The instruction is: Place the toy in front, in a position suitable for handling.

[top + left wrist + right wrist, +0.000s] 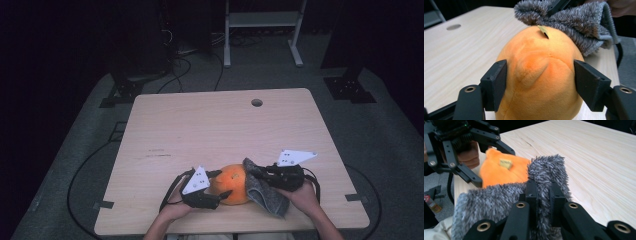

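Your left gripper (220,182) sits at the near edge of the pale wooden table (200,130), its black jaws roughly half spread and set on either side of the round orange plush toy (234,184). In the left gripper view the pads touch the plush flanks (541,82), one on each side, so the toy is clasped between them, resting on the table top near the front edge, right of centre. A small yellowish tag (544,30) sticks up from its top.

Just to the right, the fluffy grey cloth (265,192) lies against the toy's right side and drapes down toward the table edge. Your right gripper (260,174) has its jaws pinched nearly together on a fold of that cloth; in the right gripper view the grey pile (546,170) bulges up between and around the two black pads, with the orange toy just beyond it.
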`<act>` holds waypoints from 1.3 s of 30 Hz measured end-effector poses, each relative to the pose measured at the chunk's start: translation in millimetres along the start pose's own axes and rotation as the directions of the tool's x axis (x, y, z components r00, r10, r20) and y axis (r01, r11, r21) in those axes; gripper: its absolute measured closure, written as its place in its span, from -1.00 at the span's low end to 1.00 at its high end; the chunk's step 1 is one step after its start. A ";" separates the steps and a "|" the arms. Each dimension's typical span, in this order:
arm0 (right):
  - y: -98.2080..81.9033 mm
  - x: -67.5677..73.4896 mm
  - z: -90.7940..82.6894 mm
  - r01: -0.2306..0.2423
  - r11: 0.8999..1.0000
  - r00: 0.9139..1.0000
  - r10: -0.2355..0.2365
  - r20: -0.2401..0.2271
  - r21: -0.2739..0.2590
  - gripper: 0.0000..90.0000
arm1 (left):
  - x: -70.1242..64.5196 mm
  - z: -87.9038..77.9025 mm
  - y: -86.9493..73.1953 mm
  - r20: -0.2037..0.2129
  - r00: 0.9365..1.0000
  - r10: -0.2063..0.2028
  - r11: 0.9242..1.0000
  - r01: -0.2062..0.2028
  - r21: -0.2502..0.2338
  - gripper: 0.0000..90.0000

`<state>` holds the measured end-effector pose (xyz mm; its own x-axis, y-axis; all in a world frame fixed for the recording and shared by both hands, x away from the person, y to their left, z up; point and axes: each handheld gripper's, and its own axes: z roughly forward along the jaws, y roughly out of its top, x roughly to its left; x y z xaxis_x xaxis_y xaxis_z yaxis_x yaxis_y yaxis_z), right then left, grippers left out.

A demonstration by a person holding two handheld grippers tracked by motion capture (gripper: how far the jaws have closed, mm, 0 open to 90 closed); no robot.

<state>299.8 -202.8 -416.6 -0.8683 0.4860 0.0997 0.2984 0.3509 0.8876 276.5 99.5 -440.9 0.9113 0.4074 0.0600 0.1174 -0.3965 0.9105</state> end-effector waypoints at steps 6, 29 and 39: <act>-4.8 -2.0 2.3 -0.027 1.000 1.000 0.026 -0.016 -0.013 0.79 | 3.6 -2.7 -2.1 0.018 1.000 -0.015 1.000 0.015 0.018 -0.37; -9.7 -16.2 -20.1 -0.074 0.996 0.997 0.074 0.008 -0.041 0.79 | 10.2 -5.2 -5.5 0.014 0.999 -0.029 0.999 0.028 0.037 -0.46; -23.7 -30.9 -4.2 -0.133 0.989 0.991 0.132 0.027 0.069 0.79 | 11.3 -6.1 -6.2 0.017 0.999 -0.043 0.998 0.042 0.043 -0.49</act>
<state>317.9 -229.6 -438.9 -0.8102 0.5497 0.2035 0.4381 0.3372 0.8333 283.7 111.6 -443.3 0.9121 0.4097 0.0138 0.1723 -0.4138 0.8939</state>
